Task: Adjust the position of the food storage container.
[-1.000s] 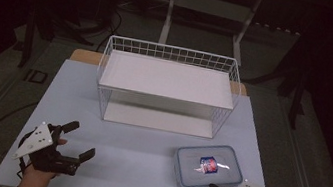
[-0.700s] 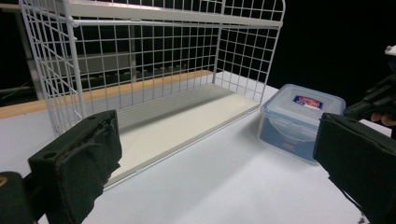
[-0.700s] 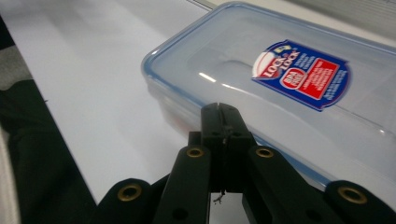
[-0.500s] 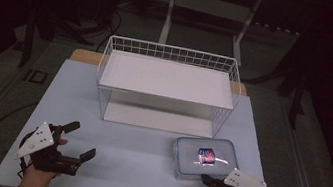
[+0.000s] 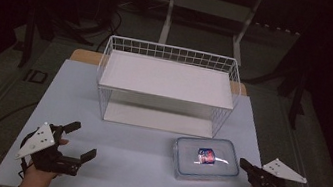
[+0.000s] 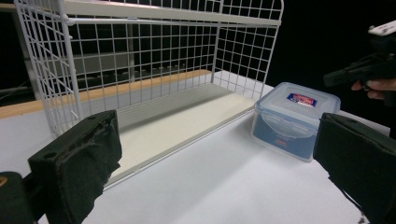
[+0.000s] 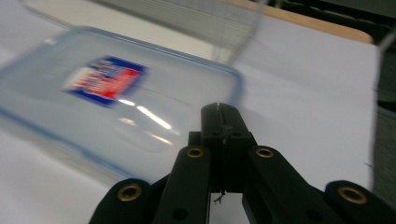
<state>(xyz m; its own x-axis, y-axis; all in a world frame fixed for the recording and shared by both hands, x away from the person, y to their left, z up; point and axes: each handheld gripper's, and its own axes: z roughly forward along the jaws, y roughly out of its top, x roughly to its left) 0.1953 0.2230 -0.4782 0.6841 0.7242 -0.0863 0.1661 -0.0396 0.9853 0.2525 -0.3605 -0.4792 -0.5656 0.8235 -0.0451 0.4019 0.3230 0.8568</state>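
Observation:
A clear lidded plastic box (image 5: 204,159) with a red and blue label lies on the white table, in front of the wire rack. It also lies ahead in the left gripper view as the box (image 6: 296,116), and blurred in the right gripper view as the box (image 7: 116,93). My right gripper (image 5: 243,162) is shut with nothing in it, its tip close to the box's right edge. Seen along its own jaws, my right gripper (image 7: 219,109) hangs over a corner of the lid. My left gripper (image 5: 83,139) rests open at the front left, well apart from the box, with nothing between its jaws.
A white wire rack (image 5: 166,81) with an upper shelf and a lower board stands at the middle back of the table (image 5: 143,165). The rack (image 6: 140,70) has a grid wall on its end. The table's right edge lies just beyond my right hand.
My right gripper has swung from the box's front edge to its right side, moving right and away from me. The box and my left gripper have kept still.

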